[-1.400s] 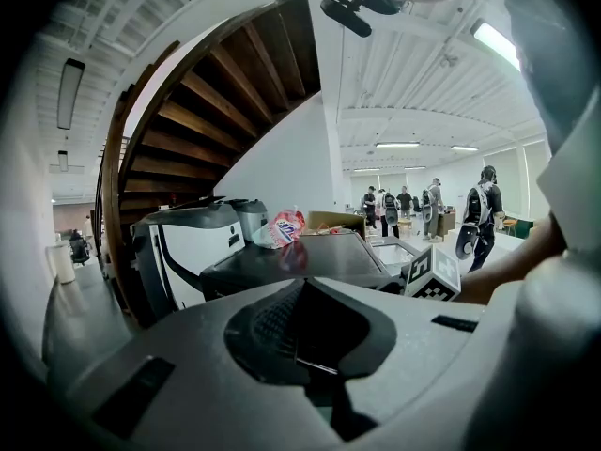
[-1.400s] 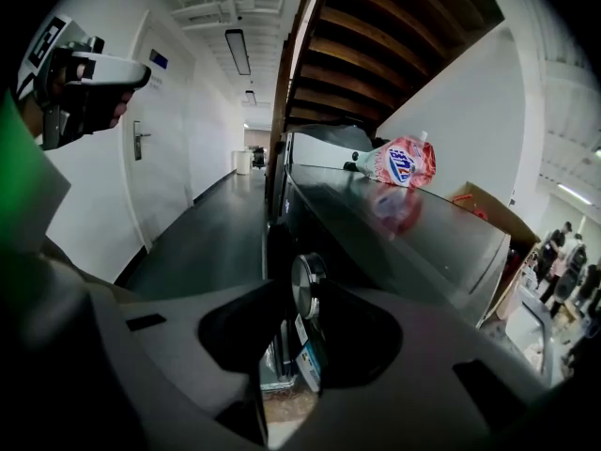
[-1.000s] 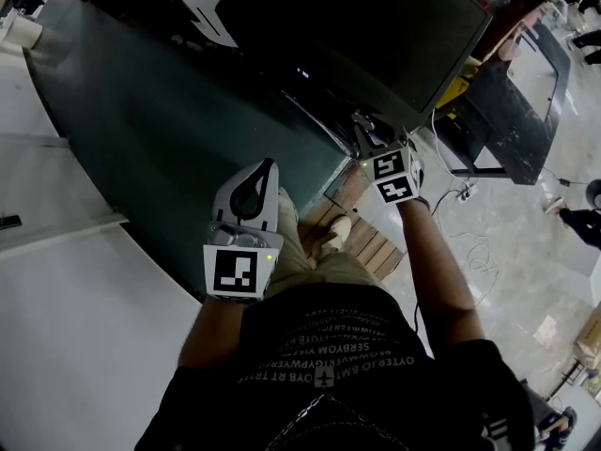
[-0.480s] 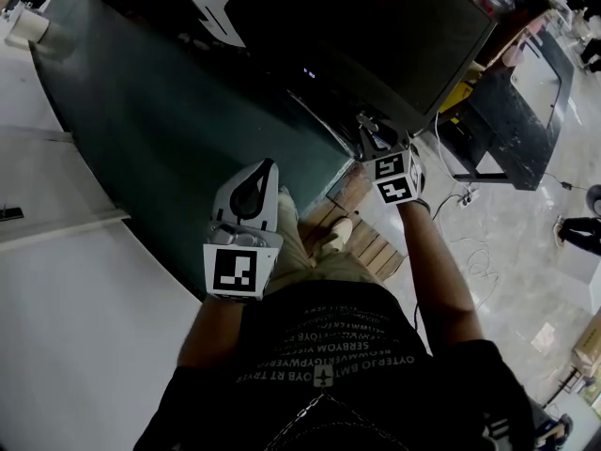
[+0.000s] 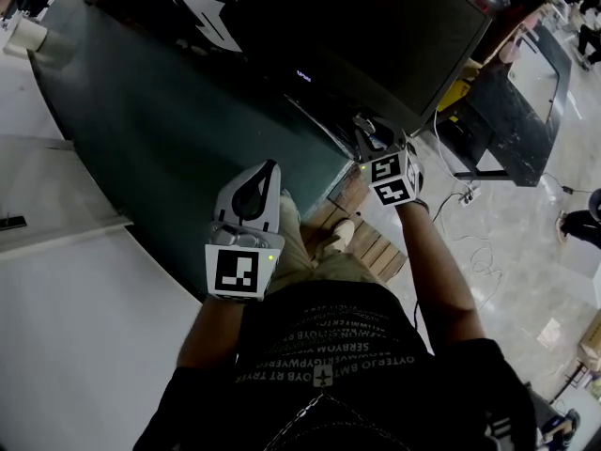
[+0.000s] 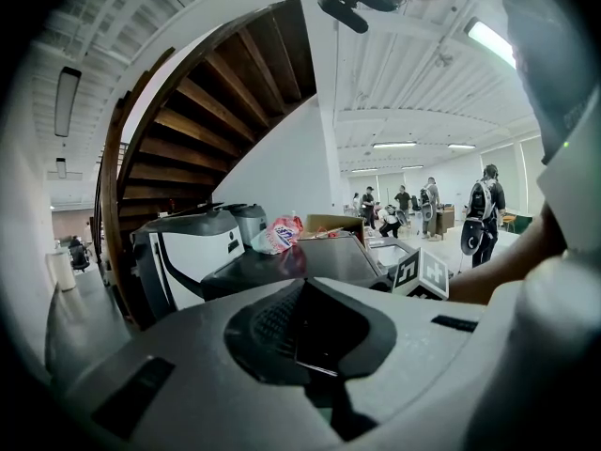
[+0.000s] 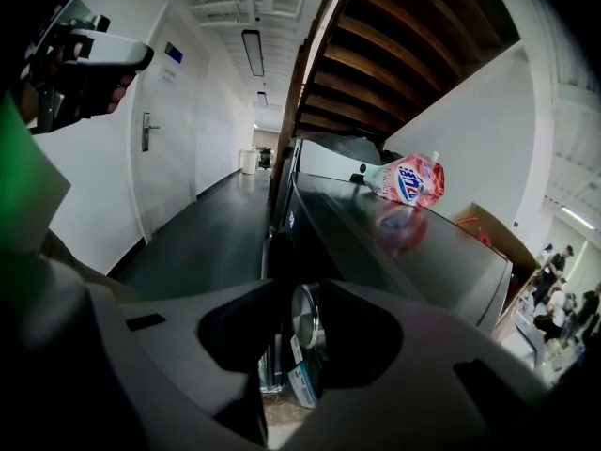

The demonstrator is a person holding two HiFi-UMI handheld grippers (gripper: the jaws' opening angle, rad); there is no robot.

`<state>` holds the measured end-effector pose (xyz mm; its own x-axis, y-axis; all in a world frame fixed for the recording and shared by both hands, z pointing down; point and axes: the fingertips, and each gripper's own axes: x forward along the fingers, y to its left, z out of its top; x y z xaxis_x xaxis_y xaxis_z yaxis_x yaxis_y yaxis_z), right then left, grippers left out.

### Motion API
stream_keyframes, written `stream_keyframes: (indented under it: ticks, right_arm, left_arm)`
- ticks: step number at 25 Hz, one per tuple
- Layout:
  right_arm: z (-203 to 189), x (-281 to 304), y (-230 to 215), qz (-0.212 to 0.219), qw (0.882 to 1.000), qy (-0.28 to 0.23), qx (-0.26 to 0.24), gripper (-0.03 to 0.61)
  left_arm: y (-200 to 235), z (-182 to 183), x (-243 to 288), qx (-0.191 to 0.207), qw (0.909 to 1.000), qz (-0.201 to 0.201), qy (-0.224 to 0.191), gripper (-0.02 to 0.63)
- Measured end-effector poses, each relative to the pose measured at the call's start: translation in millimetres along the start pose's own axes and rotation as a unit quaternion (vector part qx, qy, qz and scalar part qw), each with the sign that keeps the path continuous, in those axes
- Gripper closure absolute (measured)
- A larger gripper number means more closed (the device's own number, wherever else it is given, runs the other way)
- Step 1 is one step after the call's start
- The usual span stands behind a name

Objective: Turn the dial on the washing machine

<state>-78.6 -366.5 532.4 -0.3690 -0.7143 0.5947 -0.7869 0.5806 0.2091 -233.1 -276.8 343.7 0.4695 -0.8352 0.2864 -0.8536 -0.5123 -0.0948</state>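
Eased the right gripper [image 5: 364, 130] a shade wider over that last second, and otherwise left it about where it had been. Had the silver dial [image 7: 305, 316] sitting edge-on between the spread jaws, not visibly pinched by either pad (clear gap on one side, a much tighter one on the other). Found that dial on the dark front of the washing machine [image 7: 404, 252], just under the glossy top, at the end nearest the gripper. Pointed the right gripper down at that front edge in the head view, arm stretched out above a wooden pallet [image 5: 371, 242]. Held the left gripper [image 5: 268, 172] back, well apart from the machine, jaws pressed together on nothing. Spotted a pink detergent pouch [image 7: 406, 178] lying on the machine's top, towards the far end. Saw a wooden staircase [image 7: 404, 45] climbing overhead and a dark green floor [image 5: 141, 130] running alongside. Could not make out the dial itself in the head view.
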Motion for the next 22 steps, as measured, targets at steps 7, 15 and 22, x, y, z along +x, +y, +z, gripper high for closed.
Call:
stream_keyframes:
  ticks: [7, 15, 22]
  right_arm:
    - [-6.2, 6.1, 1.8, 0.015, 1.000, 0.014, 0.010, 0.466]
    - [-7.0, 5.4, 2.4, 0.010, 1.000, 0.011, 0.011, 0.460]
    - [-19.7, 1.2, -0.7, 0.002, 0.999, 0.025, 0.023, 0.466]
  left_arm:
    - [-4.1, 1.1, -0.3, 0.001, 1.0000, -0.004, 0.002, 0.607]
    - [-0.9, 4.1, -1.2, -0.001, 1.0000, -0.001, -0.005, 0.607]
    - [4.7, 1.3, -7.2, -0.004, 1.0000, 0.006, -0.004, 0.607]
